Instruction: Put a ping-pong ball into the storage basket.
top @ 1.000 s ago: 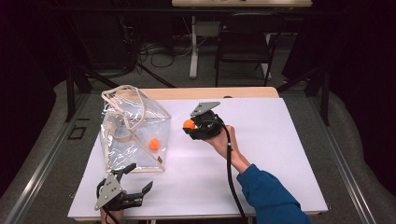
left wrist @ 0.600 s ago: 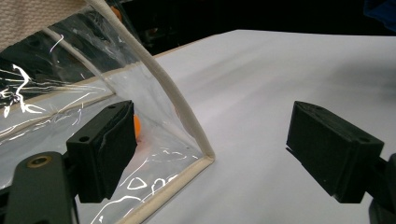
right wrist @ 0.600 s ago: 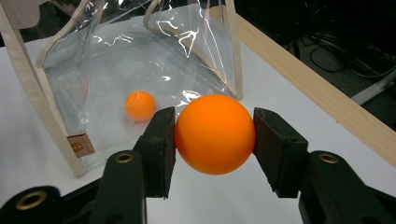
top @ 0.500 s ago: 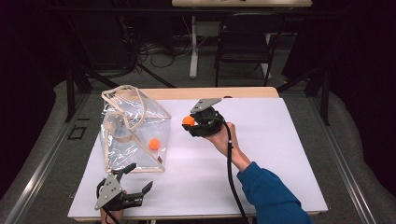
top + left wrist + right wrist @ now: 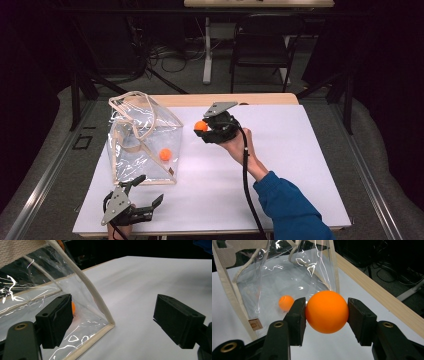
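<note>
A clear plastic bag [image 5: 142, 142] with cream trim and handles stands on the white table [image 5: 300, 150], left of centre. One orange ball [image 5: 165, 154] lies inside it, also seen through the bag wall [image 5: 286, 302]. My right gripper [image 5: 202, 129] is held above the table just right of the bag, shut on a second orange ball [image 5: 327, 311] [image 5: 200, 125]. My left gripper [image 5: 145, 192] rests near the table's front edge, open, with the bag's lower corner [image 5: 110, 323] between its jaws but untouched. The ball inside [image 5: 73, 310] peeks past its left jaw.
A wooden strip [image 5: 225, 99] edges the table's far side. Beyond it stand a dark chair [image 5: 260, 50], a desk leg and cables on the floor. The right half of the table [image 5: 320, 170] holds the person's blue sleeve [image 5: 290, 210] and the gripper's cable.
</note>
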`<control>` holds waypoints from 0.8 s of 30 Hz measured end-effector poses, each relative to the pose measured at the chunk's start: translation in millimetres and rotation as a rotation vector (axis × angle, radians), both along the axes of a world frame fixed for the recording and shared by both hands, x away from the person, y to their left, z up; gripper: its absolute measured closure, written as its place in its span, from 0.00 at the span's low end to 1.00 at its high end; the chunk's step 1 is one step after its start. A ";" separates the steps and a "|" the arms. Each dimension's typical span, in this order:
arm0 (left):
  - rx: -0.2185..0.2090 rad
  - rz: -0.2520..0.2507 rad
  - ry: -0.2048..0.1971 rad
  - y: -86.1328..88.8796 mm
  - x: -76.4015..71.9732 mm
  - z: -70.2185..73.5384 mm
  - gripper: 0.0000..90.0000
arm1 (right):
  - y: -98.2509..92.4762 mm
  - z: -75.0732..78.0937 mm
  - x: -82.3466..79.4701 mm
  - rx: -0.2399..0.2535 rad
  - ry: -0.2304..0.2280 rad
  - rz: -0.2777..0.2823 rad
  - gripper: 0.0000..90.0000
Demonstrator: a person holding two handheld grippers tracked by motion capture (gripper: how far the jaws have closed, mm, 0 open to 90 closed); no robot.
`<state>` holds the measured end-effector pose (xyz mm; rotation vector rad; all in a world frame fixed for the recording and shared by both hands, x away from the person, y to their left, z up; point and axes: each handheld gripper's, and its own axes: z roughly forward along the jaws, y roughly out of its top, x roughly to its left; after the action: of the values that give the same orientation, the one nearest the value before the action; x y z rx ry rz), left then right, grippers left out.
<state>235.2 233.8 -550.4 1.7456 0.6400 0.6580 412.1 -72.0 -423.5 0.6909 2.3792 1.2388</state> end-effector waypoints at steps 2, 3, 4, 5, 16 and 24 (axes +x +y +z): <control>0.000 0.001 0.000 0.1 -0.1 0.0 0.18 | -0.1 0.7 0.4 0.004 0.002 -0.003 0.56; 0.000 0.001 0.000 0.1 0.0 0.0 0.18 | -0.3 1.5 0.8 0.003 -0.001 -0.002 0.56; 0.000 0.000 0.001 0.0 0.0 -0.1 0.18 | -0.5 2.9 0.9 0.005 -0.002 -0.004 0.56; -0.002 0.000 0.002 -0.2 0.0 -0.1 0.18 | -0.5 2.9 0.9 0.005 -0.002 -0.004 0.56; -0.001 0.000 0.002 0.0 0.6 -0.5 0.18 | -1.0 9.3 2.9 0.012 -0.016 0.000 0.56; 0.002 0.000 -0.001 -0.1 -0.1 -0.2 0.18 | 0.1 12.5 5.3 0.020 -0.018 -0.001 0.56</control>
<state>235.2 233.7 -550.5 1.7475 0.6382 0.6598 417.3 -71.9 -411.0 0.6844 2.3550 1.2649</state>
